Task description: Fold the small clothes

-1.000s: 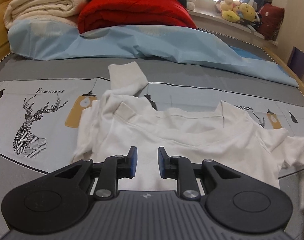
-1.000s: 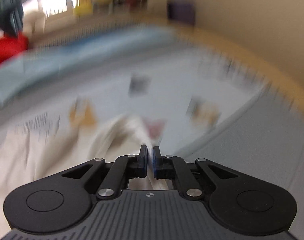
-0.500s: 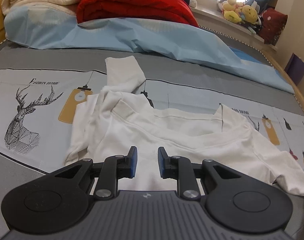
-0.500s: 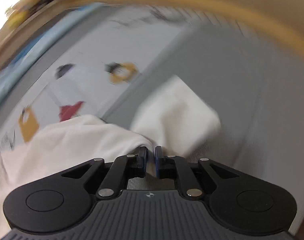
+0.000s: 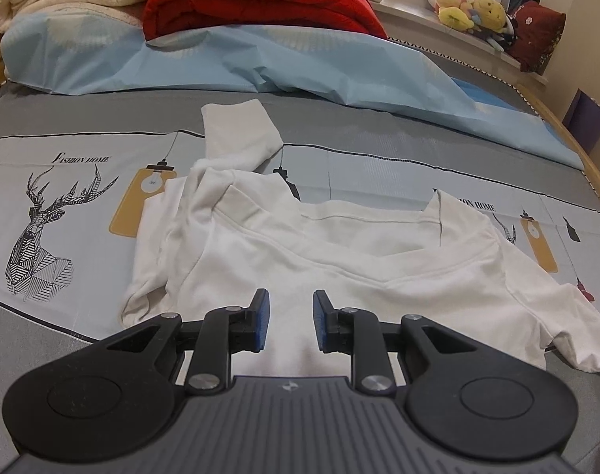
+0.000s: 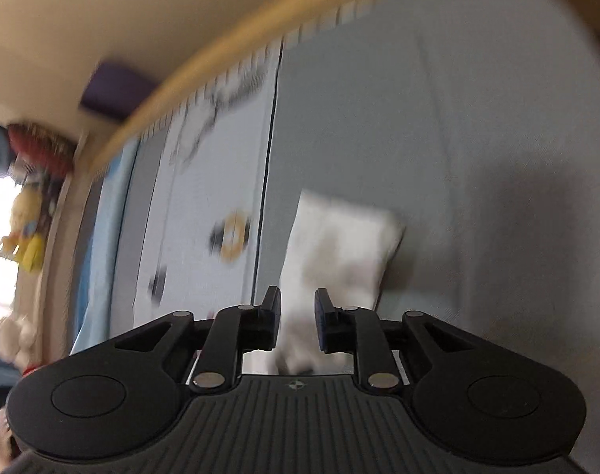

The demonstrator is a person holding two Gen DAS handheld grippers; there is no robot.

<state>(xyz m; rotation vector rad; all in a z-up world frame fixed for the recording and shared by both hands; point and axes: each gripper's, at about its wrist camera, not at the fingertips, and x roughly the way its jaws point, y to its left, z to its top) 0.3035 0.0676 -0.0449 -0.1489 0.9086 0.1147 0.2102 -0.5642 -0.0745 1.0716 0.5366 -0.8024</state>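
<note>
1. While the white shirt (image 5: 339, 260) lies spread on the printed bedsheet (image 5: 63, 197), collar away from us and hem under our tools, we hold the left gripper (image 5: 287, 318) low over its lower middle, jaws spread a little with cloth beneath them but nothing pinched; we judge it waits there to steady or take the body.
2. Our right gripper (image 6: 297, 318) has just been opening, and its jaws now stand apart with blurred white cloth between them, not pressed by the pads as far as we can tell. We read this as letting go of the right sleeve (image 6: 339, 245), which lies stretched out flat on the grey part of the sheet.
3. At the far left, the other sleeve (image 5: 236, 134) is bent upward and bunched near the shoulder, so it looks unsorted.
4. Behind, the blue cover (image 5: 260, 63) and red quilt (image 5: 260, 4) sit well apart from the shirt, leaving folding room.
5. We judge the fold barely begun: sleeves first, then the body.
</note>
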